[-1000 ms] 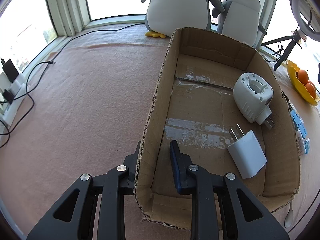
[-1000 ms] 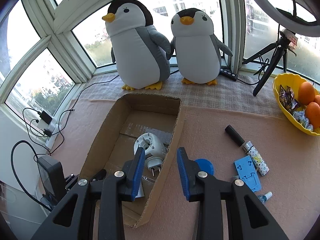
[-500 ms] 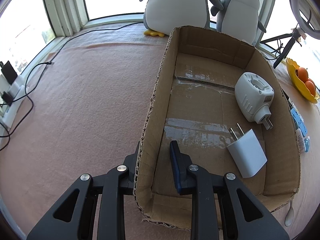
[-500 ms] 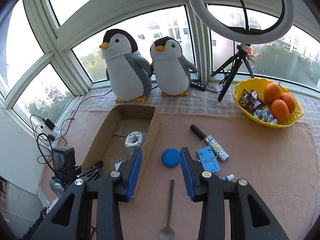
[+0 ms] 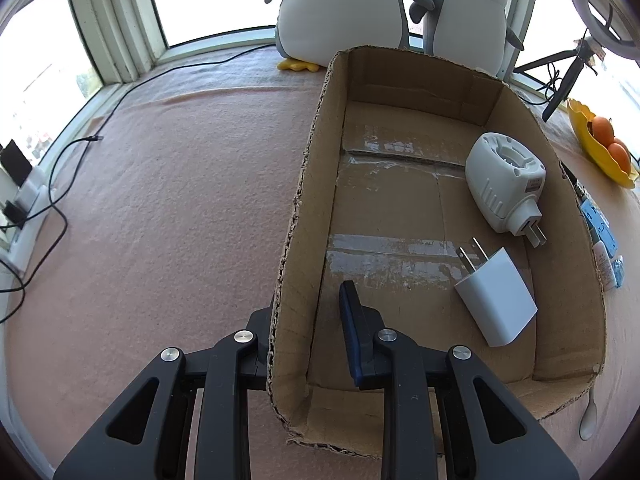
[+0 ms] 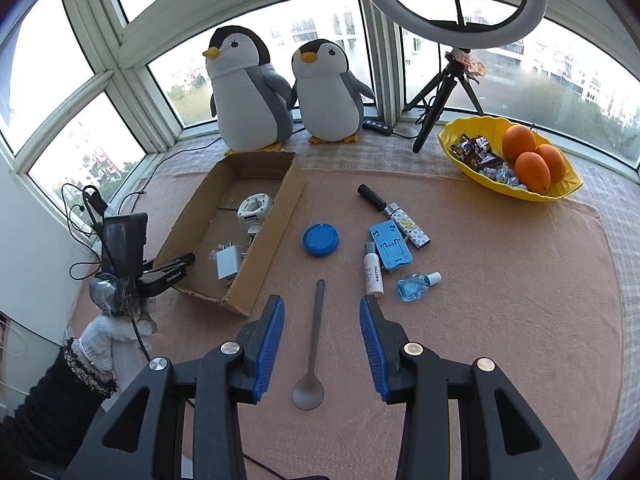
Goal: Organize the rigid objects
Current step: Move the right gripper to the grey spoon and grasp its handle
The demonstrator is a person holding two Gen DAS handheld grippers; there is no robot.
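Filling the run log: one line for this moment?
left gripper: straddles cardboard box wall | right gripper: open over spoon | boxed: charger, plug-in

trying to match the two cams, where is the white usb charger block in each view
Left wrist: the white charger block lies on the floor of the cardboard box, lower right, prongs pointing up-left, just below the round white plug-in unit.
Right wrist: the same block shows left of centre, inside the box near its close end.
Shared landmark: the round white plug-in unit lying in the box beyond the charger.
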